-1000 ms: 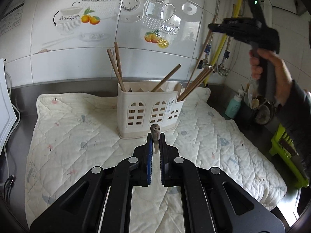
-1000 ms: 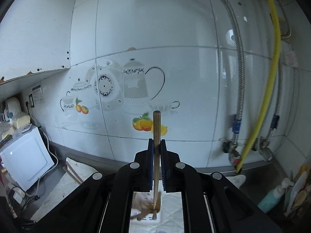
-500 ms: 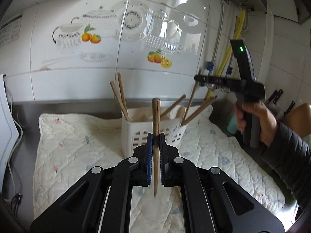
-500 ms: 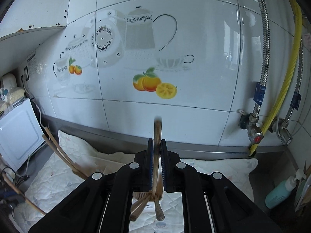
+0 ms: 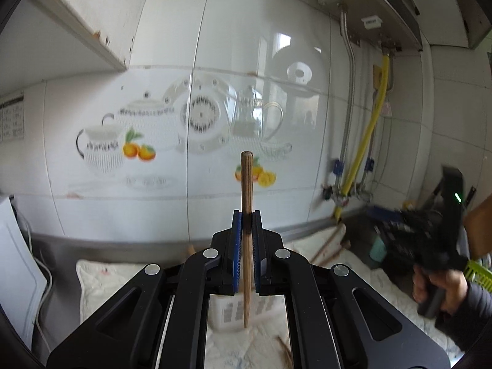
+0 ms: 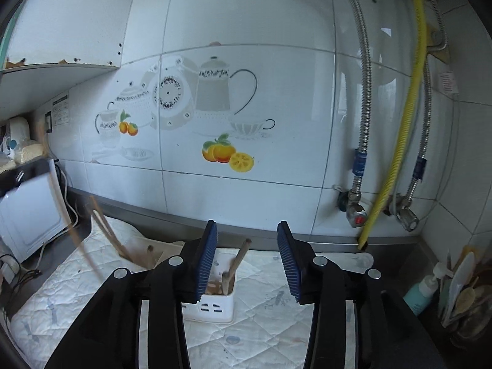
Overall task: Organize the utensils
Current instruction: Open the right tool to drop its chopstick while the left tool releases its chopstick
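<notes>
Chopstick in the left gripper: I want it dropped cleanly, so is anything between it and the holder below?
Nothing visible blocks it. The chopstick hangs upright in the left gripper, its tip over the white holder. The right gripper is open, above the same holder.

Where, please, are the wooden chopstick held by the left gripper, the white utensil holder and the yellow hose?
wooden chopstick (image 5: pixel 246 184): left wrist view, on its bare shaft above the jaws.
white utensil holder (image 6: pixel 212 307): right wrist view, on its slotted front wall.
yellow hose (image 6: pixel 402 129): right wrist view, midway along its length.
</notes>
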`<state>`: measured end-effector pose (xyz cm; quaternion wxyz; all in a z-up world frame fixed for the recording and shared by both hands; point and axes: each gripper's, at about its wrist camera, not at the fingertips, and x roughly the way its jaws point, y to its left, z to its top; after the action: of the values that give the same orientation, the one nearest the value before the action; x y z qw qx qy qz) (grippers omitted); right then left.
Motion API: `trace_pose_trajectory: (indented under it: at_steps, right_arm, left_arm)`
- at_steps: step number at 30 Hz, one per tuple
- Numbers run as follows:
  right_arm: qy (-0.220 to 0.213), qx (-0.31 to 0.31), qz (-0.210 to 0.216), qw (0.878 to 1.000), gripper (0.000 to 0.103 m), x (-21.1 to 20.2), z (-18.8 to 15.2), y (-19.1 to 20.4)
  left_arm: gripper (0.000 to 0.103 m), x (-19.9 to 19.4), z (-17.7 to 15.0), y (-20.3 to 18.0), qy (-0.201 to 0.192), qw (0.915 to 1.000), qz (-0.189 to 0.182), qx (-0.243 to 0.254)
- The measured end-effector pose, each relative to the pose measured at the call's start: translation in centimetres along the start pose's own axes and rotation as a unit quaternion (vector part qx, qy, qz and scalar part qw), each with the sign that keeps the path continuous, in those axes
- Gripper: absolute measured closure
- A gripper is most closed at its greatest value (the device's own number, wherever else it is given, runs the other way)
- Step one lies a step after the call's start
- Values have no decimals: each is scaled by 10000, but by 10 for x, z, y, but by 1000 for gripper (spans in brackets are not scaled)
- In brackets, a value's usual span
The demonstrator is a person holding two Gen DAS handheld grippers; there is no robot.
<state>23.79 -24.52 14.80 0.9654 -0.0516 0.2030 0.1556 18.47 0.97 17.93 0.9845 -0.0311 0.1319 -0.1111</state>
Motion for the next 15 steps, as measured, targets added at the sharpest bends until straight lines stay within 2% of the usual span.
trace_pose_trajectory:
  at_steps: [3,9,15]
  right_arm:
    - [-75,89,92,9999,52,-21,-14,-3]
    - [12,181,259,9995,51,-46,-53,0]
    - [320,308,432,9981,51,-49,-97,11]
  left_arm:
    - [98,14,17,-2,-146,9999,82,10]
    - [98,45,20,-3,-207,9992,335,95]
    - [98,72,-4,7,0,9990,456,-46]
